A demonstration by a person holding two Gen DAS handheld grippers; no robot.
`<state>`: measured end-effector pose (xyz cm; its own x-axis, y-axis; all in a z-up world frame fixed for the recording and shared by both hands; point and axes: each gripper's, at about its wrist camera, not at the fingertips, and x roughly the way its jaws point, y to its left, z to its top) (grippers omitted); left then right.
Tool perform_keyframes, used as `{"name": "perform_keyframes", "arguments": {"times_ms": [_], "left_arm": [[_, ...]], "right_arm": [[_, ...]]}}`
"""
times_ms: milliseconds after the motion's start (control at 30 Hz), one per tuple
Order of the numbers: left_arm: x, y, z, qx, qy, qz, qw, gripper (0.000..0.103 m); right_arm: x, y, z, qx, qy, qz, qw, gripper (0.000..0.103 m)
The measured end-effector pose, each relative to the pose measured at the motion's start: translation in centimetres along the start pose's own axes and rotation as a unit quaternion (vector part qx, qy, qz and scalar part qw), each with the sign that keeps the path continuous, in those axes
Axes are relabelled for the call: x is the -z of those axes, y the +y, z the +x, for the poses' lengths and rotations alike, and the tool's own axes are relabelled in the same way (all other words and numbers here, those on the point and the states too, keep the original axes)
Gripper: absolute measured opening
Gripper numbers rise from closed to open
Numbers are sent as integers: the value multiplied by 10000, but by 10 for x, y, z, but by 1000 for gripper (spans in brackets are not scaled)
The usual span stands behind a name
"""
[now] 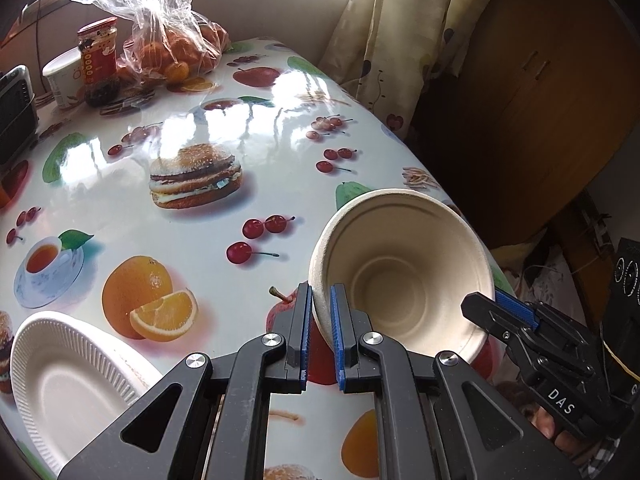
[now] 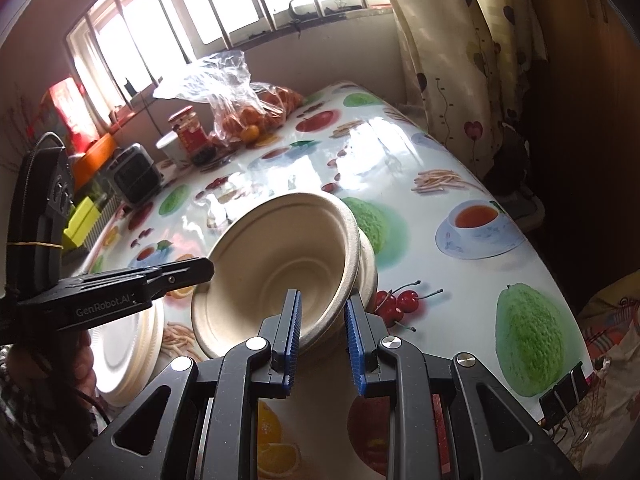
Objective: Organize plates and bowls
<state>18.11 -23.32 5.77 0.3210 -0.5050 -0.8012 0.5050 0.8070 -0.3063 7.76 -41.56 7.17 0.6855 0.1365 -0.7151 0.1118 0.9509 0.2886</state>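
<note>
Near the right edge of the surface [image 1: 180, 92], two beige paper bowls are held tilted, one nested in the other. The upper bowl [image 2: 280, 260] leans with its opening toward the cameras, and the lower bowl [image 2: 369, 268] shows only as a rim and a strip of wall behind it. In the left wrist view they look like one bowl.

The left gripper [image 1: 320, 312] has its jaws closed almost fully on the near rim of the upper bowl, one blue pad inside the wall and one outside. The right gripper [image 2: 322, 316] pinches the rim on the other side in the same way, its jaws only a little apart with the wall between them. I cannot tell whether it grips one bowl or both walls together. In the left wrist view the right gripper comes in from the right and its blue pad touches the far rim.

To the left of the bowls, a white paper plate [image 1: 68, 380] with a ribbed border lies flat on the surface; in the right wrist view it looks like a small stack of plates.

The surface wears a glossy cloth printed with fruit, burgers and tea cups. At its far end stand a jar with a red lid [image 1: 98, 60], a white cup [image 1: 64, 76] beside it, and a clear plastic bag of oranges [image 1: 176, 48]. A curtain [image 2: 460, 60] hangs at the right, and a barred window [image 2: 224, 4] is behind.
</note>
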Motion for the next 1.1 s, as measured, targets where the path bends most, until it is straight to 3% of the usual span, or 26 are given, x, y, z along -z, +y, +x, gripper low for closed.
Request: {"name": "perform_keyframes", "arguments": {"times_ms": [900, 1100], "left_arm": [[1, -1, 5, -23, 33, 1, 10000, 10], [2, -1, 5, -39, 51, -12, 10000, 10]], "right_arm": [[2, -5, 3, 29, -1, 28, 10000, 21], [1, -1, 1, 210, -56, -156, 9996, 21]]}}
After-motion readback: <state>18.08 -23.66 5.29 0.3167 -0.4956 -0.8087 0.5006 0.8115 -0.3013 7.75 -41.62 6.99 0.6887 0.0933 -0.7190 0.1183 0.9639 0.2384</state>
